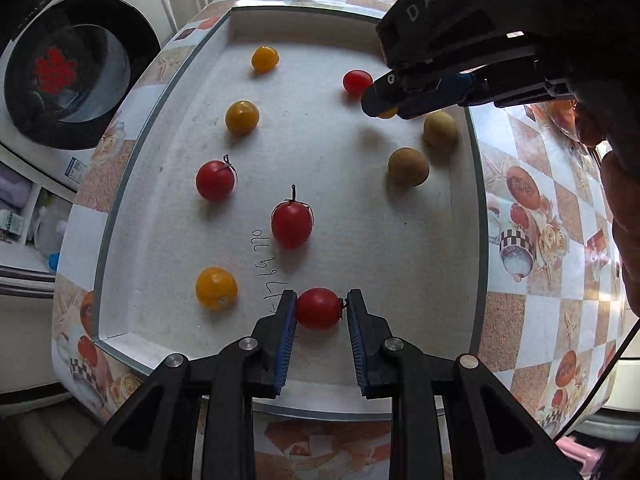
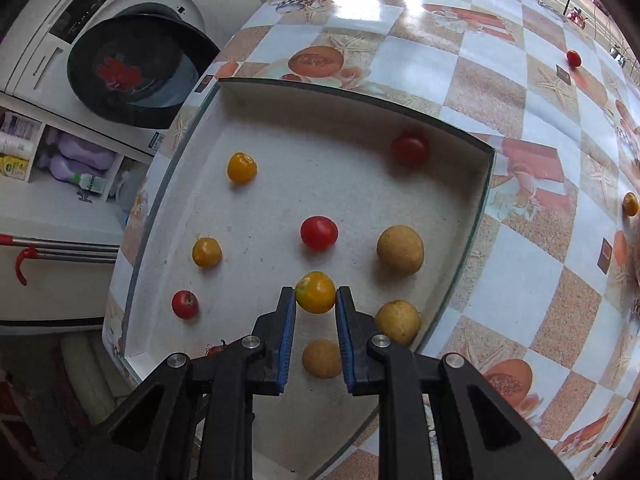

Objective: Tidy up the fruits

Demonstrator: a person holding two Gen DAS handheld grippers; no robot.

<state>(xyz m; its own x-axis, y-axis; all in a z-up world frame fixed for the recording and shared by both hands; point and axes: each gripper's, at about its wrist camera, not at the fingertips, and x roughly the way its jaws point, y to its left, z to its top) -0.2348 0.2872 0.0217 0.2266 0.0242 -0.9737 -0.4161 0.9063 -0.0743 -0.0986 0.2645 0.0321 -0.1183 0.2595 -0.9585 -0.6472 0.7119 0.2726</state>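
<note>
A white tray on the tiled table holds red tomatoes, yellow tomatoes and brown round fruits. My left gripper is shut on a red tomato near the tray's front edge. My right gripper is shut on a yellow tomato, held above the tray; it also shows in the left wrist view at the tray's far right. Other red tomatoes and yellow tomatoes lie on the left half. Two brown fruits lie at the right. Three brown fruits show in the right wrist view.
A washing machine stands left of the table. A red tomato and a yellow tomato lie loose on the tablecloth right of the tray. Shelves with bottles stand below the machine.
</note>
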